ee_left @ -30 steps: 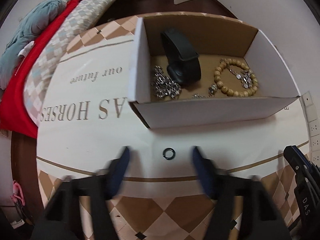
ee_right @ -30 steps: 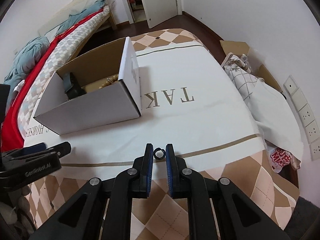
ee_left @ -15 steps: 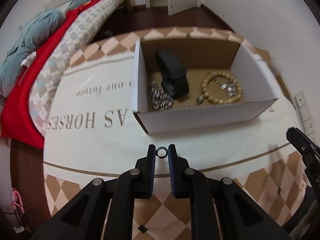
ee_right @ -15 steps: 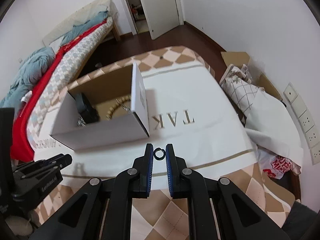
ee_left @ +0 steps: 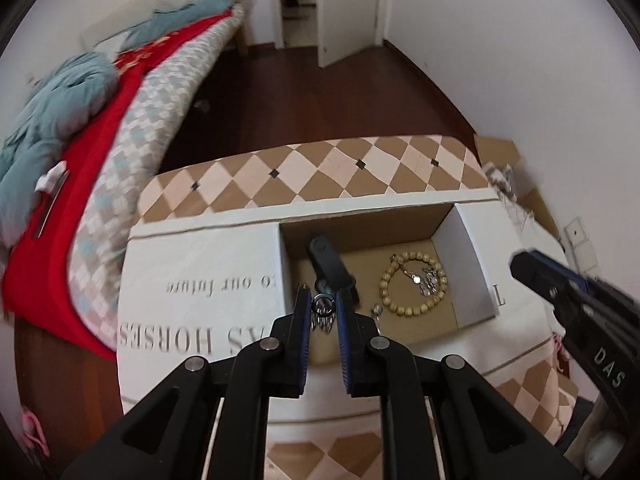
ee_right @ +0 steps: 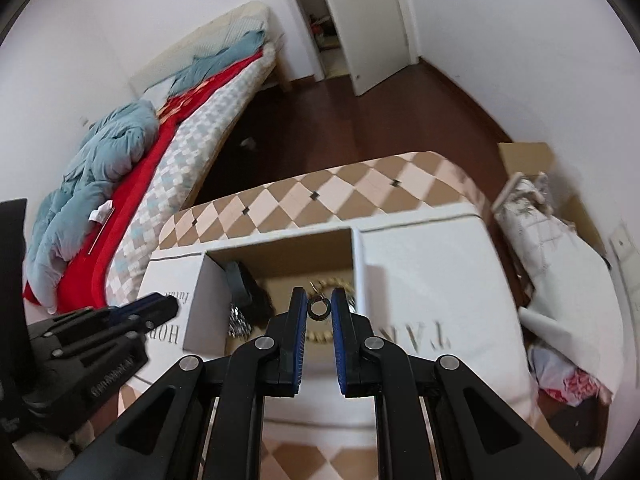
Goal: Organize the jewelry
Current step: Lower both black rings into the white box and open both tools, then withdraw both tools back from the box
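Two small dark metal rings are being carried at once, one in each claw. Starting at the left, the left gripper (ee_left: 323, 307) is pinching its small dark ring (ee_left: 323, 305) between its blue pads, clenched on it, having just closed; beyond its tips the open white cardboard box (ee_left: 466, 256) is showing a black watch strap (ee_left: 329, 265), a wooden bead bracelet (ee_left: 412, 289) and a silver chain. Further right, the right gripper (ee_right: 319, 309) is likewise gripping a second dark ring (ee_right: 319, 308), poised above the same box (ee_right: 362, 276). Judging by this, the carry step is nearly done; next, each claw needs lowering inside the walls and releasing over bare floor.
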The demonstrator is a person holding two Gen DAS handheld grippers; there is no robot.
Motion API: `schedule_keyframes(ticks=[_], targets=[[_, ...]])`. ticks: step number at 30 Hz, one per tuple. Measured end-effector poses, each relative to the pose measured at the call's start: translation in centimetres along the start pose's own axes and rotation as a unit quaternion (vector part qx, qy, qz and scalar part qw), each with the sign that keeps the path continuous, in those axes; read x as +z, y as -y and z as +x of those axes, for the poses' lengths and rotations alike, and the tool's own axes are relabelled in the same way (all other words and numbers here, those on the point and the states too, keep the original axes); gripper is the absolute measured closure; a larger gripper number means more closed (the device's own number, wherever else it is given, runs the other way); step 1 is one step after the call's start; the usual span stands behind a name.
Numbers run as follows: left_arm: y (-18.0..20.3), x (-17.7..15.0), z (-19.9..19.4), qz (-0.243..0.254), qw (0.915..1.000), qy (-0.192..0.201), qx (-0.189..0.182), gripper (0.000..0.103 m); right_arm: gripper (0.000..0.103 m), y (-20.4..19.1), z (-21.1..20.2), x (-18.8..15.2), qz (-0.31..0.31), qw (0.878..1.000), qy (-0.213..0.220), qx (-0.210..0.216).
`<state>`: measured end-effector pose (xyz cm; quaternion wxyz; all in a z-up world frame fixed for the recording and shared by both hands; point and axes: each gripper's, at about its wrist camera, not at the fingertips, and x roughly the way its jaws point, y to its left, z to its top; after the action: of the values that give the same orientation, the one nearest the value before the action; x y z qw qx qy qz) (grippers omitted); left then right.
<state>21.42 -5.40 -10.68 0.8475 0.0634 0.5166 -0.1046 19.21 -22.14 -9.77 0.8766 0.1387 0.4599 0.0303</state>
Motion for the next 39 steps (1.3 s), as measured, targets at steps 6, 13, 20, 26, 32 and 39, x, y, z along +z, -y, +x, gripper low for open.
schedule_keyframes(ticks=[6,13,20,26,32,39], targets=[[-0.4,3.4,2.1,-0.006,0.9987,-0.032,-0.039,0.090,0.090,0.3,4.4,3.2,0.002,0.998,-0.054,0.029],[-0.7,5.9,1.7,-0.005,0.9982,-0.032,-0.050,0.077,0.049,2.0,5.2,3.9,0.035,0.995,-0.078,0.043],[-2.3,5.4,-0.6,-0.021,0.9996,0.002,-0.018,0.048,0.045,3.0,3.1,3.2,0.047,0.997,-0.067,0.004],[-3.4,2.6,-1.8,-0.029,0.9986,0.023,0.039,0.024,0.026,2.5,2.3,1.9,0.006,0.994,-0.071,-0.088],[-3.7,0.0,-2.3,-0.039,0.9970,0.018,0.065,0.024,0.015,1.7,1.7,0.6,-0.021,0.989,-0.080,-0.125],[-3.1,-1.7,-3.5,-0.041,0.9947,0.024,0.091,0.006,0.000,-0.8,0.0,-0.4,-0.062,0.984,-0.076,-0.146]])
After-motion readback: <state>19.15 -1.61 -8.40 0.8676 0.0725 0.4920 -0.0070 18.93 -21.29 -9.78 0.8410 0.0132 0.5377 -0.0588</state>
